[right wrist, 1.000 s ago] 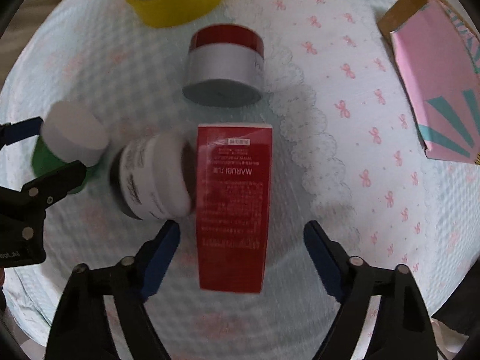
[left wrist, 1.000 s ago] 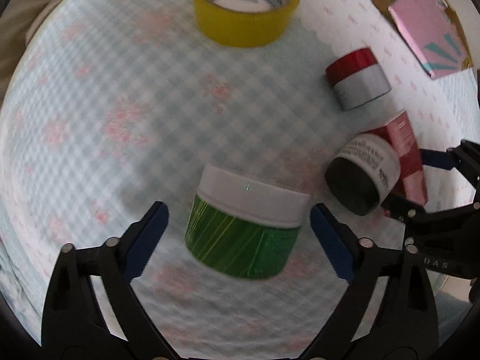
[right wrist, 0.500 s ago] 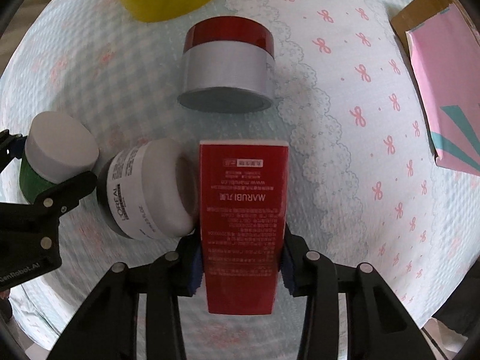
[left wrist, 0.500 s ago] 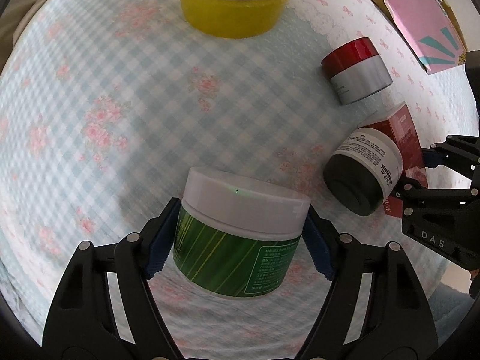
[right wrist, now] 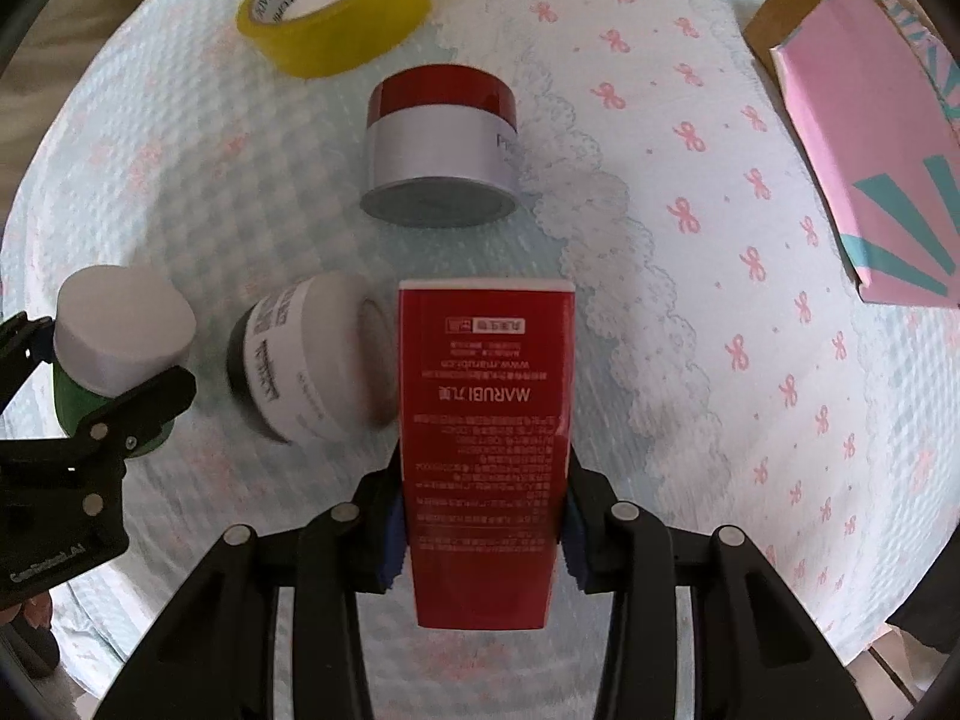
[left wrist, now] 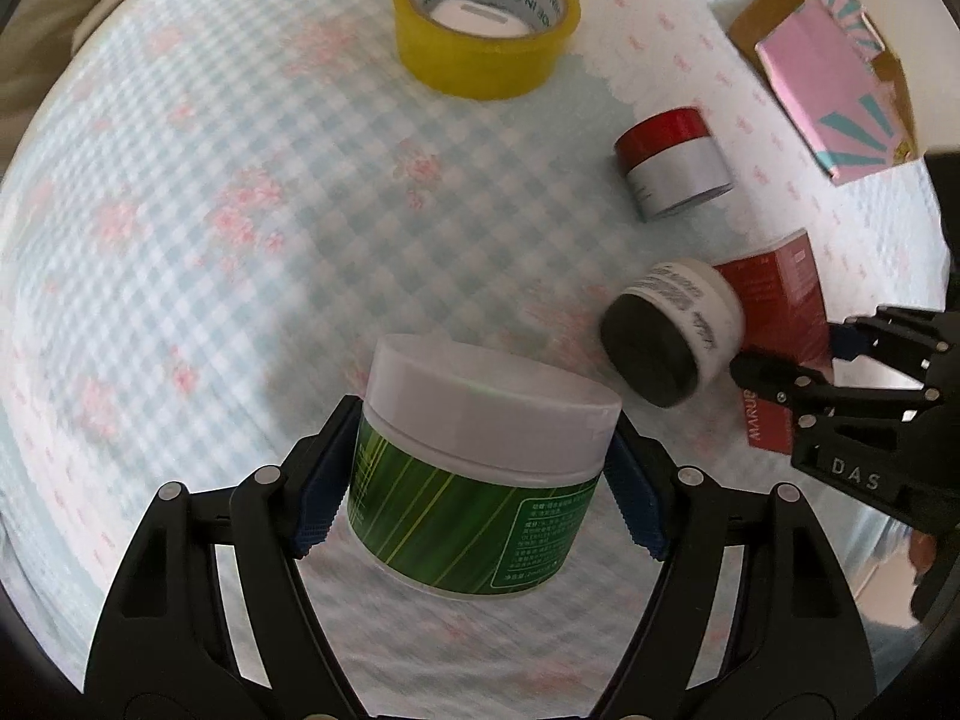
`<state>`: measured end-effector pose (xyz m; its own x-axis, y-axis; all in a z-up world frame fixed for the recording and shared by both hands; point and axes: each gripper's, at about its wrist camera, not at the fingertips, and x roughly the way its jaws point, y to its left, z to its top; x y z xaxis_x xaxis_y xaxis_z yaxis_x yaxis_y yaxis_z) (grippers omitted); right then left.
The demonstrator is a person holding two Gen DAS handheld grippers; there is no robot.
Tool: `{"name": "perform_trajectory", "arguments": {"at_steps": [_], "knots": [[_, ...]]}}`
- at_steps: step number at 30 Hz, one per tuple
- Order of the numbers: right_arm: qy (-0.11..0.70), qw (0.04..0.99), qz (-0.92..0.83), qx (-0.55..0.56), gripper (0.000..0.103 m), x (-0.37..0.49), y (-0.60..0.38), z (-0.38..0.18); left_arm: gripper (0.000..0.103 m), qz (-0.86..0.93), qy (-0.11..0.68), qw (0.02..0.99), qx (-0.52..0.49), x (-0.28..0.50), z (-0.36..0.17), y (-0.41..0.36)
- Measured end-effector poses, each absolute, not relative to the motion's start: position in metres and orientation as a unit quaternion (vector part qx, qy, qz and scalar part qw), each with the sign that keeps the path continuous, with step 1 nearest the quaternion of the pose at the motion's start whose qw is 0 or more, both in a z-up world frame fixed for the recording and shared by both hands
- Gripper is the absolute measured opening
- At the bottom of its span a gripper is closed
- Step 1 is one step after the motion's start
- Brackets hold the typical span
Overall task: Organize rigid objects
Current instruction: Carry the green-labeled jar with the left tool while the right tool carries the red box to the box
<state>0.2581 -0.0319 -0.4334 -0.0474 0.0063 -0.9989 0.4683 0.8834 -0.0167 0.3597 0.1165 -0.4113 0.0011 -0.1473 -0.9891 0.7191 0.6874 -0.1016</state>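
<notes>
Green jar point(left wrist: 474, 480) clamped, left tongs point(left wrist: 480, 480) | red box point(right wrist: 486, 450) clamped, right tongs point(right wrist: 480, 534) | gingham cloth point(left wrist: 240, 240)

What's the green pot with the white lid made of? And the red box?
The green jar looks like smooth plastic: its white lid is matte and slightly see-through at the rim, and a glossy printed label wraps it. The red box looks like thin coated cardboard, with flat faces, sharp folded edges and a faint sheen.

Soft daylight, faint shadows, slight motion blur, heavy fisheye edge warping.
</notes>
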Motion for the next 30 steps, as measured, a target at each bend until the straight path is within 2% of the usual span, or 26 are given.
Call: {"name": "perform_trajectory", "arguments": {"at_steps": [6, 13, 22, 30], "knots": [[0.683, 0.689, -0.166, 0.176, 0.038, 0.240, -0.027, -0.404, 0.074, -0.310, 0.623, 0.692, 0.192, 0.341, -0.369, 0.129], [0.655, 0.721, -0.147, 0.173, 0.038, 0.214, -0.022, -0.330, 0.074, -0.302, 0.607, 0.720, 0.147, 0.308, -0.294, 0.148], [0.632, 0.746, -0.130, 0.164, 0.038, 0.182, -0.027, -0.235, 0.074, -0.321, 0.571, 0.747, 0.111, 0.266, -0.211, 0.114], [0.600, 0.766, -0.131, 0.189, 0.038, 0.149, -0.078, -0.176, 0.074, -0.335, 0.544, 0.761, 0.117, 0.237, -0.175, 0.059]]}}
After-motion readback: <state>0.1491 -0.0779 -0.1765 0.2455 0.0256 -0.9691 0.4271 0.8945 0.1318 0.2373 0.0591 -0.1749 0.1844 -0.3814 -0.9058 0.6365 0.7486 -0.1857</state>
